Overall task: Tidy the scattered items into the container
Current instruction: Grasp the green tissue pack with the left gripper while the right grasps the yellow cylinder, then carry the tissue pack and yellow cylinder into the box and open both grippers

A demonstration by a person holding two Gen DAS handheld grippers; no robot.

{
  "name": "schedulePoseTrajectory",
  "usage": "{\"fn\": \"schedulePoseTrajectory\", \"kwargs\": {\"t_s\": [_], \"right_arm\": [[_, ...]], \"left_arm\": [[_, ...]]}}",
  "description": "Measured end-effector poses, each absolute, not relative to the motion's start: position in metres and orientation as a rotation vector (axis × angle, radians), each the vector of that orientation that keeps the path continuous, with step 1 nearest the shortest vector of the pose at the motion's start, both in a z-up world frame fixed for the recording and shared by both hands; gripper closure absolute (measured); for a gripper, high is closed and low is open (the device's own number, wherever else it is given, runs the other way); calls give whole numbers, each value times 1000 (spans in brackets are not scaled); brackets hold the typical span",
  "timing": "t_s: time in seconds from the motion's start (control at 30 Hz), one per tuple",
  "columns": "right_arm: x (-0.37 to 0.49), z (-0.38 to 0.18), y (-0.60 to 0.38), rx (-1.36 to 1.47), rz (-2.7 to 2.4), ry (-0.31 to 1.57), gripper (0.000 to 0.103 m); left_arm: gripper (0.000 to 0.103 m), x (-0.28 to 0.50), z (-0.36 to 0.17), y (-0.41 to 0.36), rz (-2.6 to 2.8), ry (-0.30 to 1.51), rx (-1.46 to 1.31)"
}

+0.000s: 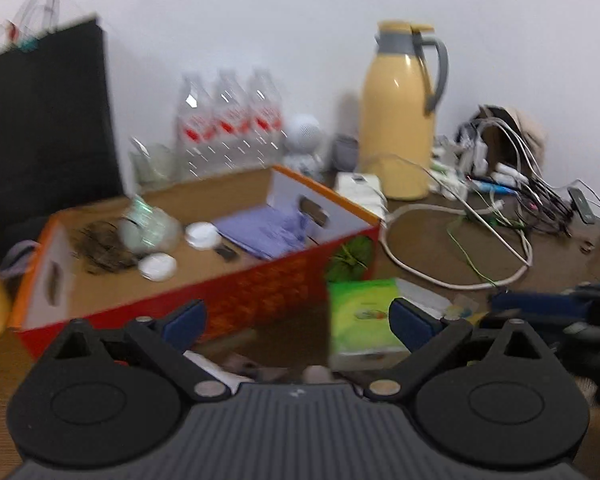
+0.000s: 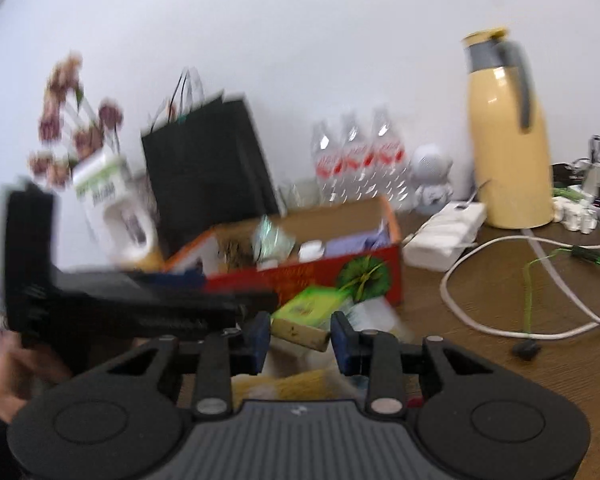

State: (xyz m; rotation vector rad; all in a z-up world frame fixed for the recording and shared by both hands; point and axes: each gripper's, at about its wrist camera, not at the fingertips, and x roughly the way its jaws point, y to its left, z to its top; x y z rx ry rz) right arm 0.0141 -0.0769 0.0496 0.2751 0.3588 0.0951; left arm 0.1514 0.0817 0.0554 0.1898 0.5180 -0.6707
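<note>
The open cardboard box (image 1: 228, 276), red-sided with an orange rim, sits on the brown bench (image 1: 440, 248) and holds white caps (image 1: 158, 266), a crumpled clear wrapper (image 1: 148, 226), a dark tangle (image 1: 100, 248) and purple paper (image 1: 268, 228). At its 4 o'clock corner lies a green packet (image 1: 360, 316), just beside the box wall. The left gripper (image 1: 296, 318) hovers in front with fingers spread wide and nothing between them. The right gripper (image 2: 300, 336) has fingers narrowed around a cork-like cylinder (image 2: 300, 332); blur hides whether they press on it. Behind the box, at 12 o'clock, stand water bottles (image 1: 228, 120); at 2 o'clock a yellow thermos (image 1: 400, 112); at 3 o'clock looped white cable (image 1: 456, 280); at 10 o'clock a black bag (image 1: 44, 120).
</note>
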Motion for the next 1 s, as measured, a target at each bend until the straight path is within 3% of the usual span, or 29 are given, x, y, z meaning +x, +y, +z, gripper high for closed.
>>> {"fn": "schedulePoseTrajectory", "kwargs": {"t_s": [0.17, 0.33, 0.5, 0.57, 0.73, 1.0], "right_arm": [[-2, 47, -100, 306, 10, 310, 72], [7, 46, -105, 296, -17, 328, 71], [16, 42, -98, 291, 4, 343, 71], [20, 44, -95, 287, -3, 359, 71], [13, 48, -94, 308, -1, 302, 71], [5, 49, -89, 288, 17, 321, 71]], "left_arm": [[4, 163, 46, 55, -713, 603, 166], [46, 176, 38, 52, -679, 713, 97], [48, 175, 40, 53, -685, 739, 54], [54, 171, 41, 51, -695, 722, 77], [59, 174, 44, 49, -679, 733, 63], [65, 142, 67, 82, -553, 571, 21]]}}
